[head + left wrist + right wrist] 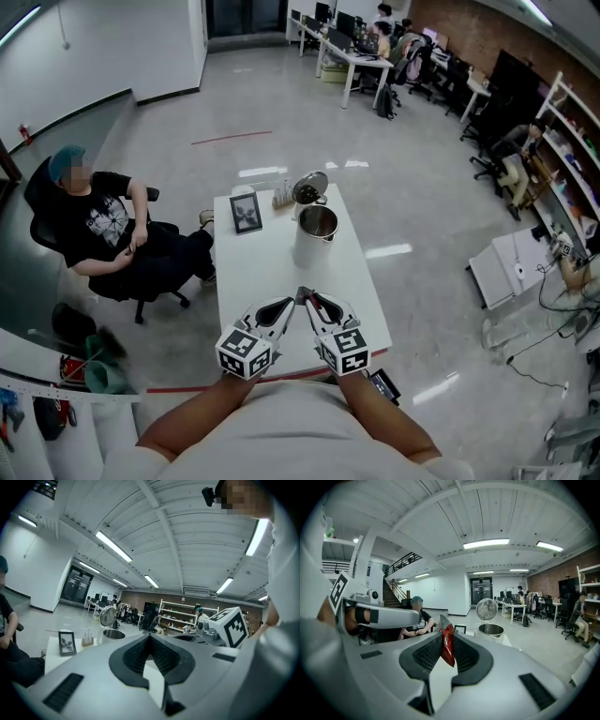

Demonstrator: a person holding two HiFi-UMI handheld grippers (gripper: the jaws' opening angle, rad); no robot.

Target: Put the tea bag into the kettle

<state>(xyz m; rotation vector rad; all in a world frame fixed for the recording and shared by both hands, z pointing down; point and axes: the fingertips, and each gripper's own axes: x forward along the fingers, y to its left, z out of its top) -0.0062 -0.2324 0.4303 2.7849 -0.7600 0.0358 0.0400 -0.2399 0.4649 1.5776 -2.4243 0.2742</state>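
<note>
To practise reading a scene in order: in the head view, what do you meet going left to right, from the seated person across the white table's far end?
seated person in a black T-shirt → black-framed picture → small stand of upright items → shiny steel kettle with its round lid open

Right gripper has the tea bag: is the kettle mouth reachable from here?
Likely yes: the kettle stands lid up, ahead of the right gripper and its tea bag, with only bare table between.
</note>
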